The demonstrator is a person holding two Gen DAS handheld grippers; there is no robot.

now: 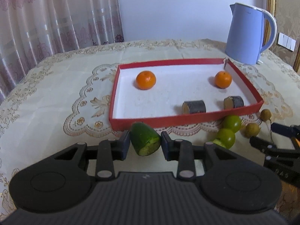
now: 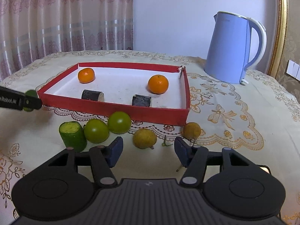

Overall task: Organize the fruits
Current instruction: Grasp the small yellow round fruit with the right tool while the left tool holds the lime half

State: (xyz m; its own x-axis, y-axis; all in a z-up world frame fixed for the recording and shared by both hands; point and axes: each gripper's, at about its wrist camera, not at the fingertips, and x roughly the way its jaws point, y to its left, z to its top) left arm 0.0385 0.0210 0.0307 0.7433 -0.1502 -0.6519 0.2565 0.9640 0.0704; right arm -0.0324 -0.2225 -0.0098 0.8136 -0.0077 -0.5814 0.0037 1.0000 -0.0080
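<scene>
My left gripper (image 1: pixel 145 143) is shut on a green cucumber piece (image 1: pixel 144 140), held just in front of the red tray's near wall (image 1: pixel 168 121). The tray holds two oranges (image 1: pixel 145 80) (image 1: pixel 223 79) and two dark cylinder pieces (image 1: pixel 194 107) (image 1: pixel 233 102). My right gripper (image 2: pixel 148 150) is open above the cloth, with a yellow-brown longan (image 2: pixel 144 138) between and just beyond its fingertips. Two green round fruits (image 2: pixel 96 130) (image 2: pixel 119 122), another cucumber piece (image 2: pixel 72 136) and a second longan (image 2: pixel 191 130) lie in front of the tray (image 2: pixel 131 110). The left gripper shows at the right wrist view's left edge (image 2: pixel 28 101).
A blue electric kettle (image 2: pixel 232 48) stands behind the tray to the right. A patterned cream tablecloth (image 1: pixel 56 93) covers the table. Curtains hang behind on the left, and a wall with a gold frame is on the right.
</scene>
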